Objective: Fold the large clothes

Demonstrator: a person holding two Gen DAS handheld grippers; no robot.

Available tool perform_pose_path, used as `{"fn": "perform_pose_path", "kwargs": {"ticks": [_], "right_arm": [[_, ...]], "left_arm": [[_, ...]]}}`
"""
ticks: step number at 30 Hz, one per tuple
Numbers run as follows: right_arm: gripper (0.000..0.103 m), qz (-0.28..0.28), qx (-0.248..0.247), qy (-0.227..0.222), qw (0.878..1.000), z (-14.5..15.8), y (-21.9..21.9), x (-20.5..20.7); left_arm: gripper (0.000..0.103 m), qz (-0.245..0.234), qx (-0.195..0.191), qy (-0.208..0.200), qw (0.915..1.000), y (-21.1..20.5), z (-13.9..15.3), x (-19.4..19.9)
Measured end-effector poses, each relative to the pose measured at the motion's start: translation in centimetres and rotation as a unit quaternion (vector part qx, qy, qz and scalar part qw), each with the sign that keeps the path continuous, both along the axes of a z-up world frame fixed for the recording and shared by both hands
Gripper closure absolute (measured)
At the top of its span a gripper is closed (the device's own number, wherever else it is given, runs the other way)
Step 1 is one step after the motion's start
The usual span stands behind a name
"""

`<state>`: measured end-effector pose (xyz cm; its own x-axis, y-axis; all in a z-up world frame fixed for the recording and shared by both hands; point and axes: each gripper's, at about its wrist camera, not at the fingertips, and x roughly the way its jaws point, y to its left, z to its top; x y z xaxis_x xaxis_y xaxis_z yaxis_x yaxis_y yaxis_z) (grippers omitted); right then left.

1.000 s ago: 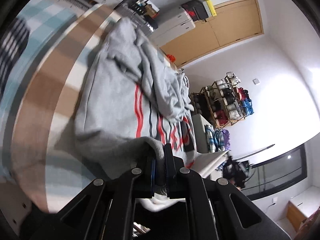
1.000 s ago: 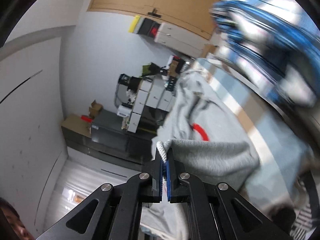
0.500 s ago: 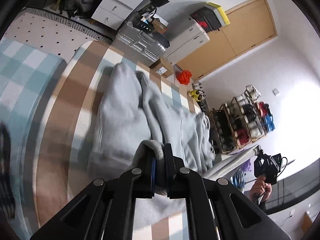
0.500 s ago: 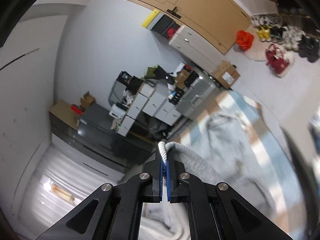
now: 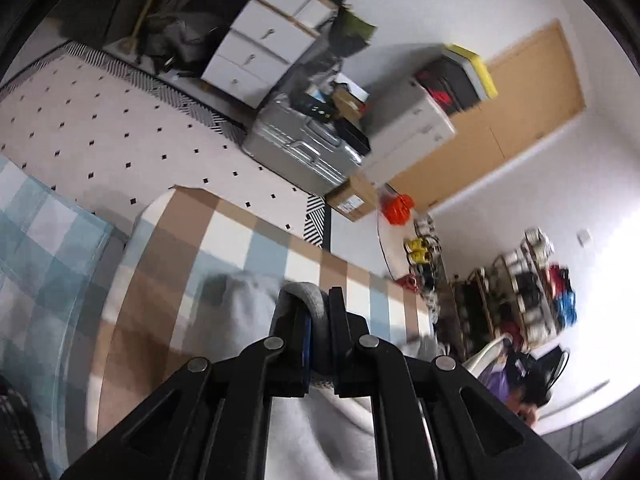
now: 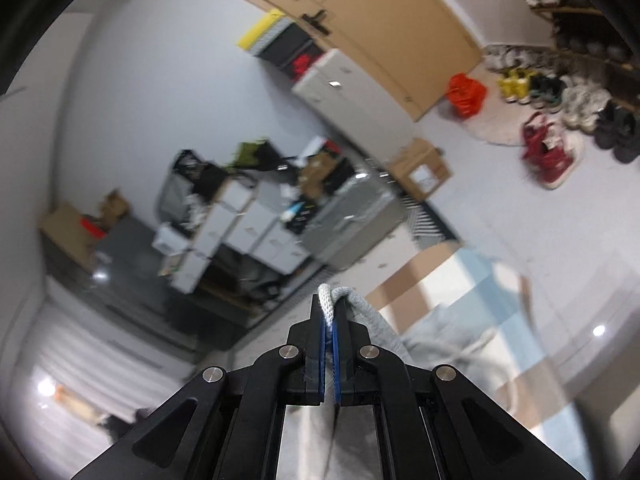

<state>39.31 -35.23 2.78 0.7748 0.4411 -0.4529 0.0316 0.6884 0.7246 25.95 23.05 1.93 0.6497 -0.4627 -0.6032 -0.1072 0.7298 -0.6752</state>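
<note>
Left claw (image 5: 318, 316) is clamped on a thick fold of the grey garment (image 5: 248, 320), which trails below it over the checked cover (image 5: 224, 232). Only the right view shows the right claw (image 6: 329, 312) clamped on the white cord (image 6: 325, 300) and grey hem. Suitcase (image 5: 304, 152) stands ahead.

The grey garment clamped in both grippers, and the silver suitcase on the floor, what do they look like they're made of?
Grey garment: looks like soft matte fleece or sweatshirt knit; it folds thickly between the shut left gripper, and a white woven cord shows at the shut right gripper. Silver suitcase: hard ribbed shell with metallic sheen; aluminium or silver-finished plastic, can't tell which.
</note>
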Motion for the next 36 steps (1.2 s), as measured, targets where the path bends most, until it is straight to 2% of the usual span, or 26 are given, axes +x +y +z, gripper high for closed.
{"fn": "perform_pose_path", "kwargs": {"ticks": [1, 3, 6, 8, 10, 11, 12, 15, 17, 18, 20, 21, 22, 23, 24, 25, 26, 27, 29, 31, 33, 36], "right_arm": [[0.100, -0.005, -0.008, 0.005, 1.000, -0.2, -0.1, 0.7], [0.100, -0.016, -0.028, 0.014, 0.999, -0.7, -0.2, 2.0], [0.100, -0.017, -0.037, 0.055, 0.998, -3.0, 0.2, 4.3], [0.100, -0.030, -0.076, 0.103, 0.991, -5.2, 0.5, 5.5], [0.099, -0.025, -0.071, 0.155, 0.985, -8.0, 0.5, 6.4], [0.099, -0.009, -0.059, 0.186, 0.981, -9.4, 0.4, 6.8], [0.099, -0.006, -0.062, 0.197, 0.978, -9.9, 0.3, 6.6], [0.099, 0.000, -0.078, 0.179, 0.981, -8.9, -0.8, 5.6], [0.098, 0.004, -0.072, 0.162, 0.984, -7.4, -2.0, 4.7], [0.098, 0.004, -0.073, 0.149, 0.986, -6.3, -2.7, 4.1], [0.098, 0.009, -0.083, 0.118, 0.989, -3.9, -3.5, 2.5], [0.097, 0.018, -0.090, 0.107, 0.990, -3.3, -3.5, 2.1], [0.096, 0.031, -0.102, 0.097, 0.990, -2.3, -3.3, 1.5], [0.093, 0.038, -0.117, 0.094, 0.988, -1.7, -3.1, 0.8], [0.080, 0.043, -0.125, 0.091, 0.987, -1.3, -2.9, 0.2], [0.040, 0.053, -0.136, 0.090, 0.985, -0.9, -2.6, -0.7], [0.016, 0.061, -0.146, 0.084, 0.984, -0.6, -2.1, -1.9], [0.000, 0.063, -0.153, 0.069, 0.984, -0.3, -1.7, -3.0], [0.000, 0.101, -0.184, 0.050, 0.976, -0.3, -0.1, -5.7], [0.000, 0.139, -0.204, 0.073, 0.966, -1.6, 1.3, -7.3], [0.000, 0.164, -0.237, 0.102, 0.952, -3.4, 2.6, -9.5], [0.000, 0.176, -0.236, 0.139, 0.946, -6.7, 2.9, -12.3]], "left_arm": [[0.100, 0.014, 0.010, 0.007, 0.9998, 0.4, -0.6, 0.5], [0.100, 0.025, 0.004, 0.027, 0.9993, 1.0, -2.4, 1.5], [0.100, 0.045, 0.015, 0.066, 0.9967, 1.4, -5.2, 2.7], [0.100, 0.037, 0.005, 0.098, 0.9945, 1.3, -7.7, 3.6], [0.100, 0.035, 0.011, 0.127, 0.9912, 1.1, -9.5, 3.8], [0.100, 0.038, 0.002, 0.129, 0.9909, 1.3, -9.7, 3.7], [0.100, 0.039, -0.009, 0.135, 0.9901, 1.5, -9.8, 3.5], [0.099, 0.028, -0.019, 0.134, 0.9904, 2.1, -8.3, 2.7], [0.097, 0.006, 0.002, 0.124, 0.9922, 1.6, -6.1, 2.5], [0.092, -0.003, 0.026, 0.116, 0.9929, 1.4, -4.7, 1.9], [0.062, 0.015, 0.064, 0.096, 0.9932, 1.8, -1.9, 1.1], [0.032, 0.031, 0.082, 0.078, 0.9931, 2.1, -0.2, 0.0], [0.020, 0.040, 0.090, 0.067, 0.9928, 2.9, 0.7, -0.1], [0.020, 0.049, 0.098, 0.049, 0.9928, 3.3, 2.0, -1.3], [0.020, 0.044, 0.099, 0.043, 0.9932, 3.3, 2.8, -2.1], [0.020, 0.031, 0.100, 0.047, 0.9934, 3.1, 3.5, -3.3], [0.020, 0.024, 0.106, 0.052, 0.9927, 2.8, 3.6, -4.1], [0.020, 0.011, 0.121, 0.062, 0.9906, 2.1, 3.6, -5.4], [0.020, -0.010, 0.158, 0.078, 0.9844, 0.6, 2.7, -6.9], [0.020, -0.039, 0.180, 0.088, 0.9789, -1.1, 0.8, -10.2], [0.020, -0.059, 0.193, 0.111, 0.9730, -2.3, -1.1, -11.6], [0.020, -0.091, 0.181, 0.152, 0.9674, -3.7, -5.5, -15.3]]}}
